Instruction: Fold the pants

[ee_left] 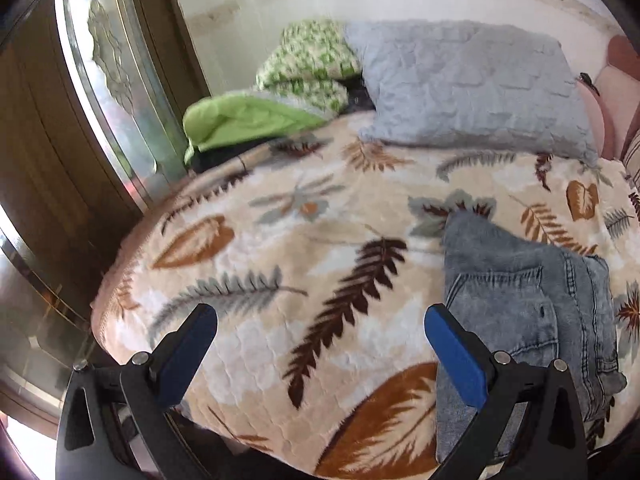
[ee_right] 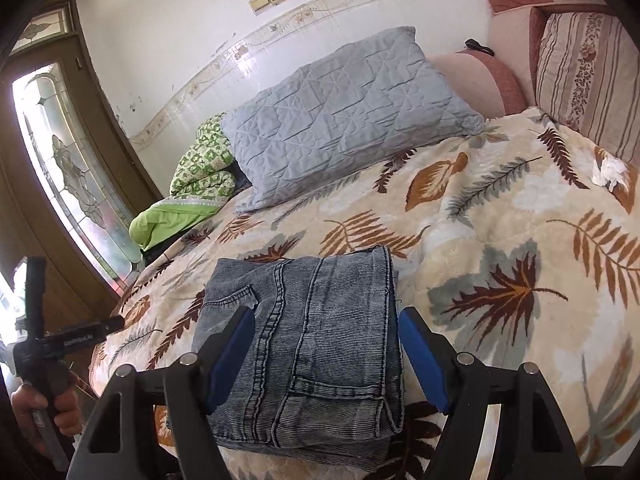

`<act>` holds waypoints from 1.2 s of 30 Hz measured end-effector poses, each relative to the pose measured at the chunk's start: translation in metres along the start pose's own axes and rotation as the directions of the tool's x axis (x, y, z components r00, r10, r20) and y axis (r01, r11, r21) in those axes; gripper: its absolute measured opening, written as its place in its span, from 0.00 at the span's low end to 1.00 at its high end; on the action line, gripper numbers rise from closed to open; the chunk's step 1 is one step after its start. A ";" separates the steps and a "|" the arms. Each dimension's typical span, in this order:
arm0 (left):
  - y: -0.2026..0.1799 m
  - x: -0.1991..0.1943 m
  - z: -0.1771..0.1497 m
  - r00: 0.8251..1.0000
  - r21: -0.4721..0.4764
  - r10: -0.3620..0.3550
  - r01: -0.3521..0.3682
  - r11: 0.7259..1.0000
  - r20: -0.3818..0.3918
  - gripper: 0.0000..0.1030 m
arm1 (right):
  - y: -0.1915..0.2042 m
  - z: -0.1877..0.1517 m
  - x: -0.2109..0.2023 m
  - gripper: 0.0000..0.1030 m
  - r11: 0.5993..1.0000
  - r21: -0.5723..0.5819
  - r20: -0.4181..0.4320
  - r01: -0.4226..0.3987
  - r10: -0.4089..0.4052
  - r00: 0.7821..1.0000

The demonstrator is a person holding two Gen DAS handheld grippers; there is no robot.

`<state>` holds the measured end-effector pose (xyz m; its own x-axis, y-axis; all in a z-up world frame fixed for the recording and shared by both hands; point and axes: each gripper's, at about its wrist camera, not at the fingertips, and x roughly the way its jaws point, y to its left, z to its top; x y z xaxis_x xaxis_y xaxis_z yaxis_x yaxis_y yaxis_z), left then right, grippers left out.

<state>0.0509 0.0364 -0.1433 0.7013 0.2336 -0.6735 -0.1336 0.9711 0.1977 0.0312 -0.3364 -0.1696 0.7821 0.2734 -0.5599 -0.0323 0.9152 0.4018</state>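
1. A bed is covered by a cream blanket (ee_right: pixel 500 208) printed with brown, rust and grey leaves; it fills most of both views and carries everything else.
2. A wooden door (ee_right: pixel 72 184) with a leaded glass panel stands to the left of the bed, bright with daylight.
3. A grey quilted pillow (ee_right: pixel 344 116) lies at the far side of the blanket, against the white wall with its tiled border.
4. A striped cushion (ee_right: pixel 588 80) leans at the pink padded headboard on the right.
5. A green bedspread (ee_right: pixel 192 184), part patterned and part plain lime, is bunched just left of the pillow, touching it.
6. The jeans (ee_right: pixel 312 348) lie folded into a compact rectangle near the front edge of the blanket, a back pocket and seams facing up. In the left wrist view they sit to the right of that gripper.
7. The right gripper (ee_right: pixel 326 354) hangs over the jeans with its blue-padded fingers spread wide, one to each side of the folded stack, clamping nothing.
8. The left gripper (ee_left: pixel 320 352) is off to the side above bare blanket, its fingers also wide apart and empty; a hand (ee_right: pixel 48 408) grasps its handle at the lower left of the right wrist view.
9. A crumpled white tissue (ee_right: pixel 608 172) rests on the blanket near the striped cushion.
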 end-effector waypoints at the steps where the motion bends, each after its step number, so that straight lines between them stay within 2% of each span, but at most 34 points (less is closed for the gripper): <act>1: 0.000 -0.006 0.002 1.000 0.003 0.005 -0.005 1.000 0.028 1.00 | 0.001 0.000 0.000 0.75 1.000 -0.002 -0.002 -0.001 0.001 1.000; 6: 0.002 -0.031 0.014 0.991 -0.006 0.018 -0.018 1.000 0.129 1.00 | 0.002 0.000 0.002 0.75 1.000 -0.011 -0.005 -0.003 0.003 1.000; 11: -0.004 -0.040 0.015 0.990 0.005 -0.005 0.004 1.000 0.143 1.00 | 0.001 0.001 0.002 0.75 1.000 -0.005 -0.006 -0.008 0.008 1.000; 14: -0.013 -0.041 0.012 0.992 0.023 -0.034 0.031 0.999 0.126 1.00 | 0.000 0.001 0.000 0.75 1.000 0.001 -0.001 -0.008 0.008 1.000; 21: -0.036 -0.026 -0.002 0.993 0.066 -0.118 0.117 0.991 0.015 1.00 | -0.004 0.001 0.000 0.75 1.000 0.018 -0.004 -0.001 0.001 1.000; 26: -0.042 -0.018 -0.007 0.991 0.073 -0.129 0.131 0.989 -0.028 1.00 | -0.006 0.000 0.000 0.75 1.000 0.026 -0.012 0.006 -0.006 1.000; 36: -0.041 -0.003 -0.011 0.988 0.066 -0.140 0.144 0.987 -0.064 1.00 | -0.006 -0.001 0.007 0.75 1.000 0.023 -0.033 0.020 -0.019 0.999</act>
<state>0.0472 -0.0037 -0.1573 0.6670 0.0983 -0.7385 0.0155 0.9892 0.1456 0.0357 -0.3395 -0.1767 0.7618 0.2655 -0.5910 -0.0024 0.9133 0.4072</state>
